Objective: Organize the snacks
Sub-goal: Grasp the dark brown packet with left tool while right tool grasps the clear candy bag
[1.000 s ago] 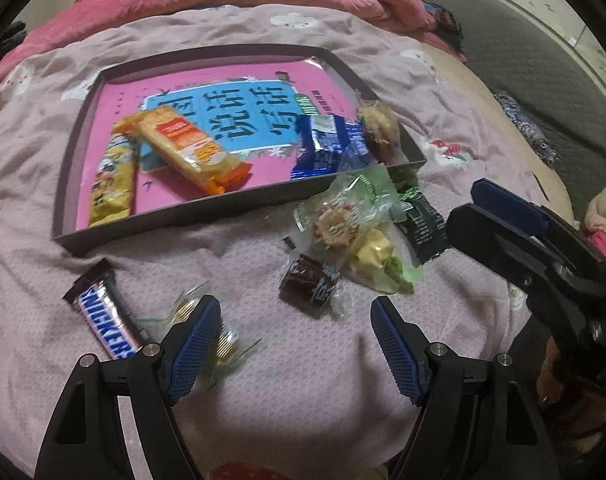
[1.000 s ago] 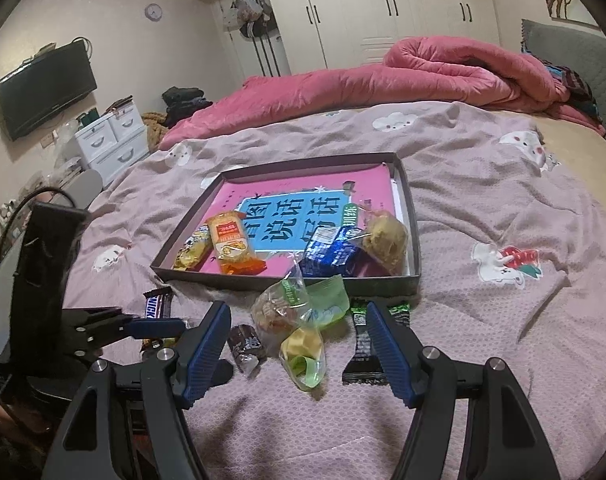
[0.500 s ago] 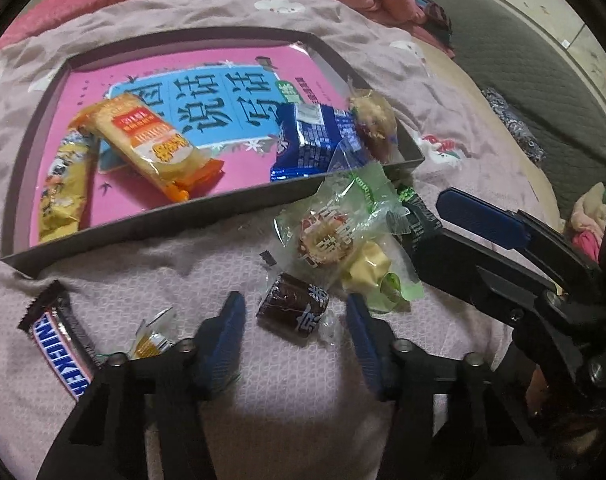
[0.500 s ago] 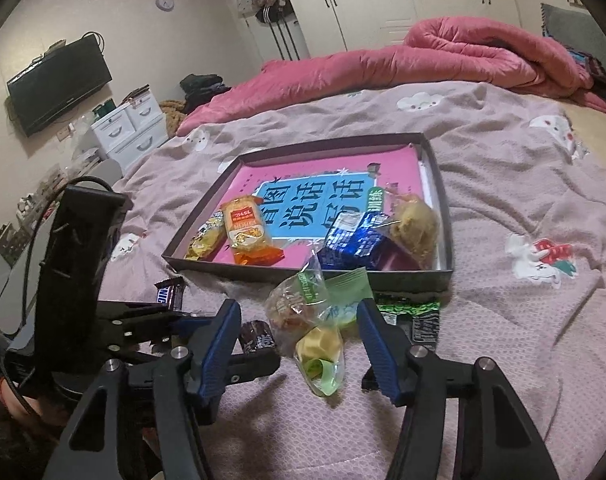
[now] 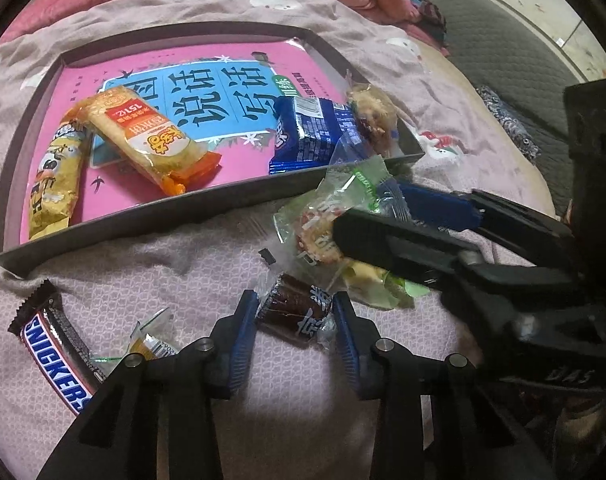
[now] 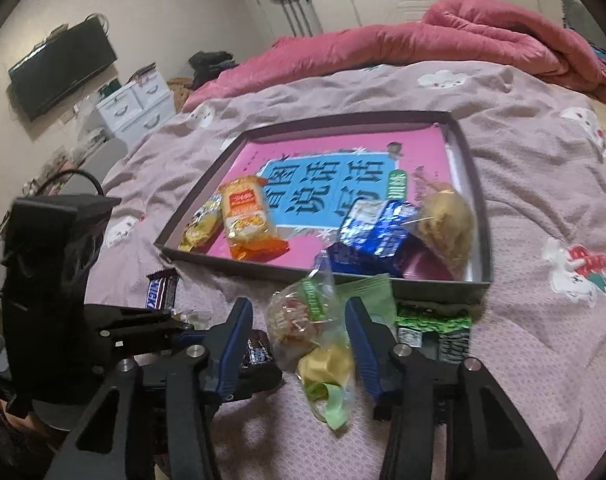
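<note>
Bed [image 6: 523, 184] — pink-grey cover, carrying a shallow dark tray [image 5: 143, 216] and loose snacks in front of it.

Tray contents: a pink book lining the bottom; a yellow packet [image 5: 53, 184] lying at the left end; an orange cracker packet [image 5: 151, 144] leaning across it; a blue packet [image 5: 311, 136] and a clear-wrapped pastry [image 5: 373, 114] sitting at the right end.

Loose on the cover: a chocolate bar [image 5: 59, 348] lying near the left edge, a small clear-wrapped sweet [image 5: 151, 344] just beside it, a dark green packet [image 6: 435, 332] lying against the tray's front wall.

Left tongs [image 5: 297, 314] — jaws closing, both blue pads touching the ends of a dark brown wrapped candy [image 5: 297, 312] that is resting on the cover.

Right tongs [image 6: 301, 344] — jaws closing around a clear bag of biscuits [image 6: 307, 320]; the bag is sitting between the pads, the right pad appearing to meet the plastic, while contact on the left side cannot be told.
</note>
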A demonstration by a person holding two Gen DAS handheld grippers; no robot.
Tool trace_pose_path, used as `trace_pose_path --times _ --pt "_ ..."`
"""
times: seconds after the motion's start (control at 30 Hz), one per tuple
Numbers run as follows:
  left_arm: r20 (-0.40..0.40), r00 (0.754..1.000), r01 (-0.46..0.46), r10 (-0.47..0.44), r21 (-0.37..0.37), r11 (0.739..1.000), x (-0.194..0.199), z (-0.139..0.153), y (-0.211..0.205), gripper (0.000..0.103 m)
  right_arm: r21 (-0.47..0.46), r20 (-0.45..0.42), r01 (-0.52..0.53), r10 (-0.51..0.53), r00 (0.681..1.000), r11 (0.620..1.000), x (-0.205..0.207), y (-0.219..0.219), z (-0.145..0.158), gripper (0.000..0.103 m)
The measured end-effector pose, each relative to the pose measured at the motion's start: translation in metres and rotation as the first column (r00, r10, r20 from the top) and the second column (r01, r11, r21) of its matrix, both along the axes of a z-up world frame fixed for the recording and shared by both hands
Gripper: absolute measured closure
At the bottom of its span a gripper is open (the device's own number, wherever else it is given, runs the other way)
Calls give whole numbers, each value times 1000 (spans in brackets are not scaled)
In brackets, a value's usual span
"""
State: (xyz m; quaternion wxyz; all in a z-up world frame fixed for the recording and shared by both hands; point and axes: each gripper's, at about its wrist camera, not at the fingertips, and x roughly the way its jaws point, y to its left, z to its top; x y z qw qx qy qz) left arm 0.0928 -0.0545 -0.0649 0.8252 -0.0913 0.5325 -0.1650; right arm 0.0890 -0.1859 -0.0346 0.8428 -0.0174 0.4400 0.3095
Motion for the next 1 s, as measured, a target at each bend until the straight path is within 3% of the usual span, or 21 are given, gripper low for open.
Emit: trace_pose_path --times 0.23,0.43,1.0 --pt "-9 1000 -8 8 -19 1000 -4 -1 6 64 20 -61 -15 16 998 1000 7 5 -12 66" --pt "-11 1000 -11 11 -29 1000 -3 -1 7 64 34 -104 -37 40 994 999 13 13 -19 67" --pt "-3 999 -38 38 -61 997 -5 1 14 65 88 3 58 -59 998 994 -7 -15 9 71"
